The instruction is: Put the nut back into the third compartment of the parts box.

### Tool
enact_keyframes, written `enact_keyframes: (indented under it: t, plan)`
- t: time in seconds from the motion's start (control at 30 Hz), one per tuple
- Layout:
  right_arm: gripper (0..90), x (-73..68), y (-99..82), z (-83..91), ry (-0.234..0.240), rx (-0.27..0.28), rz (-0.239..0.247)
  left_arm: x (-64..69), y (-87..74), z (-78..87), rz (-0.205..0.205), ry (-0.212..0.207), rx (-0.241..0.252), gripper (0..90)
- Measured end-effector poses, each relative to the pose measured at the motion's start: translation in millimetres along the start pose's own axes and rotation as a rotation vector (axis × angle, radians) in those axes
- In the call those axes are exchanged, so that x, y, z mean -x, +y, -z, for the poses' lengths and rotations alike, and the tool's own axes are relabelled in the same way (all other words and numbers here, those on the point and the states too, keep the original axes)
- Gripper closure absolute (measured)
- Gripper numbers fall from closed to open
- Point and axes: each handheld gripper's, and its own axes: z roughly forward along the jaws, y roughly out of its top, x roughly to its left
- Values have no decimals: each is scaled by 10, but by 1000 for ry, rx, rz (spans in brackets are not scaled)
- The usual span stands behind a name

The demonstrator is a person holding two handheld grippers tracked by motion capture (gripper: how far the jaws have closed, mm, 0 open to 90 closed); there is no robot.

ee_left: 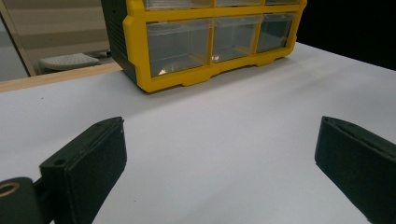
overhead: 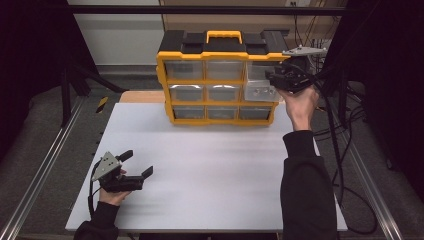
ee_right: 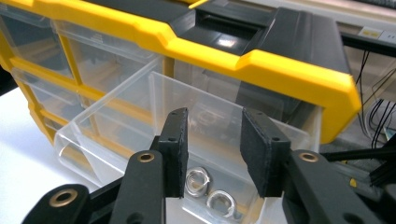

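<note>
A yellow and black organizer (overhead: 215, 52) with clear drawers stands at the far side of the white table (overhead: 210, 165). Its top right drawer (overhead: 258, 86) is pulled out. My right gripper (overhead: 272, 76) hangs at that drawer's open top. In the right gripper view the jaws (ee_right: 212, 128) stand a small gap apart with nothing between the pads. Two metal rings (ee_right: 198, 179) lie on the drawer's (ee_right: 116, 121) floor just below them. My left gripper (overhead: 137, 163) rests near the table's front left, jaws wide open (ee_left: 219, 154) and empty, facing the organizer (ee_left: 135, 28).
A wooden board edge (overhead: 142, 96) shows behind the table at the left of the organizer. Metal rails (overhead: 45, 160) run along both sides of the table, and cables (overhead: 345, 125) trail at the right. Bare white tabletop lies between the left gripper and the organizer.
</note>
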Motion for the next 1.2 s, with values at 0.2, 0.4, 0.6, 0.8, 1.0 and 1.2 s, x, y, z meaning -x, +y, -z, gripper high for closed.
enact_keyframes:
  t: [0.2, 0.4, 0.6, 0.8, 1.0, 1.2]
  plan:
    - [455, -10, -26, 192, 24, 123, -6, 0, 1, 1, 0, 3, 1, 18]
    - [244, -110, -187, 456, 70, 250, -10, -2, 3, 6, 0, 4, 4, 17]
    - [77, -273, -534, 582, 121, 294, -25, -1, 3, 6, -1, 5, 4, 17]
    - [34, -371, -956, 595, 191, 310, -72, -2, 2, 5, -1, 5, 3, 17]
    - [17, -462, -1350, 547, 221, 281, -89, 2, 4, 7, -4, 6, 6, 17]
    - [10, -516, -1751, 480, 248, 243, -101, 8, 2, 2, -5, 5, 4, 17]
